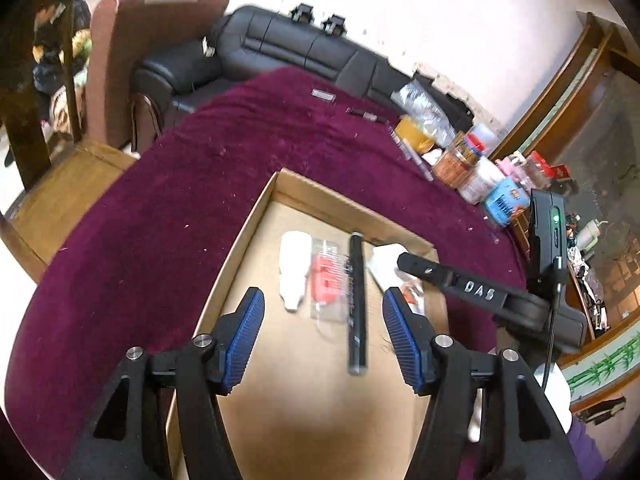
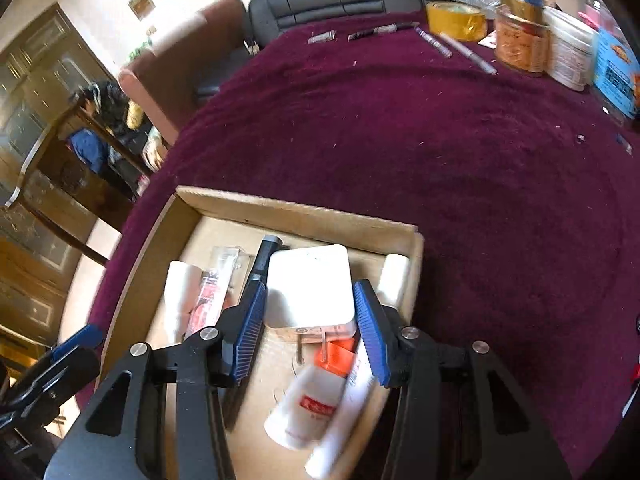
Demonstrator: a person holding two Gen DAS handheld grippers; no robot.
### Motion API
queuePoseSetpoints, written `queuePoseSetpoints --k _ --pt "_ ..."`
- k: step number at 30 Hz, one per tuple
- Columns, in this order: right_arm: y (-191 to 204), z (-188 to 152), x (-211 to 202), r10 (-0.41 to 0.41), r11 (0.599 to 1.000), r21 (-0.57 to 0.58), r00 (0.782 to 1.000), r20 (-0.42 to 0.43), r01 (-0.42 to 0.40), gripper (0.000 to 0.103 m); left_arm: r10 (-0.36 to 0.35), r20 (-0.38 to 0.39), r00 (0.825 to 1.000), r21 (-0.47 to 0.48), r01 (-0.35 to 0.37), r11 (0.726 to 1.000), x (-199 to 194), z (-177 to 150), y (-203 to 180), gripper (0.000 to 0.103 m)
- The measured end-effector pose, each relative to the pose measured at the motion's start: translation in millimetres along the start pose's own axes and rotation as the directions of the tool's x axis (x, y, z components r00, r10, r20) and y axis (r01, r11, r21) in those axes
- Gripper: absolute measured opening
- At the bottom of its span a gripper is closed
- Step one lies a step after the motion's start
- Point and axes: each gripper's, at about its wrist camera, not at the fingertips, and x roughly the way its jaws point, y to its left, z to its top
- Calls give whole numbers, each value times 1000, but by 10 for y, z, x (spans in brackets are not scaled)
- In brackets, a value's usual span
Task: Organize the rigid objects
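Note:
A shallow cardboard box (image 1: pixel 320 196) lies on the maroon cloth. My left gripper (image 1: pixel 324 320) hangs open over it. A black stick (image 1: pixel 356 304) lies lengthwise between the blue pads and touches neither. Beside the stick are a white pouch (image 1: pixel 294 268) and a red part in a clear bag (image 1: pixel 326 280). In the right wrist view my right gripper (image 2: pixel 310 320) is shut on a white square plug adapter (image 2: pixel 308 280) above the box (image 2: pixel 296 208). Under it lie a white bottle with an orange cap (image 2: pixel 308 404) and a white tube (image 2: pixel 394 276).
Jars and tubs (image 2: pixel 520 40), a yellow tape roll (image 2: pixel 456 20) and pens (image 2: pixel 468 54) crowd the cloth's far right. A black sofa (image 1: pixel 300 48) and a brown chair (image 1: pixel 132 52) stand beyond the table. The right gripper's black finger (image 1: pixel 460 288) reaches over the box's right side.

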Motion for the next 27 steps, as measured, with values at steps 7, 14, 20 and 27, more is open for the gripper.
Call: queuePoseSetpoints --k 7,14,20,27 --pt "-869 -304 -1065 -64 996 68 986 153 54 45 -97 153 984 77 86 993 -596 -384 -540 67" --pt "-2130 -846 -1837 -308 924 288 937 164 253 46 -142 143 979 174 117 978 -499 -812 -1155 67" --pt "-2517 -1029 -1730 -285 904 365 950 124 224 46 -147 45 988 192 135 972 -343 -989 -1450 67" --pt "-2217 -1015 -1441 -161 950 286 981 111 124 50 -104 62 993 181 91 979 -494 -1081 -1473 67"
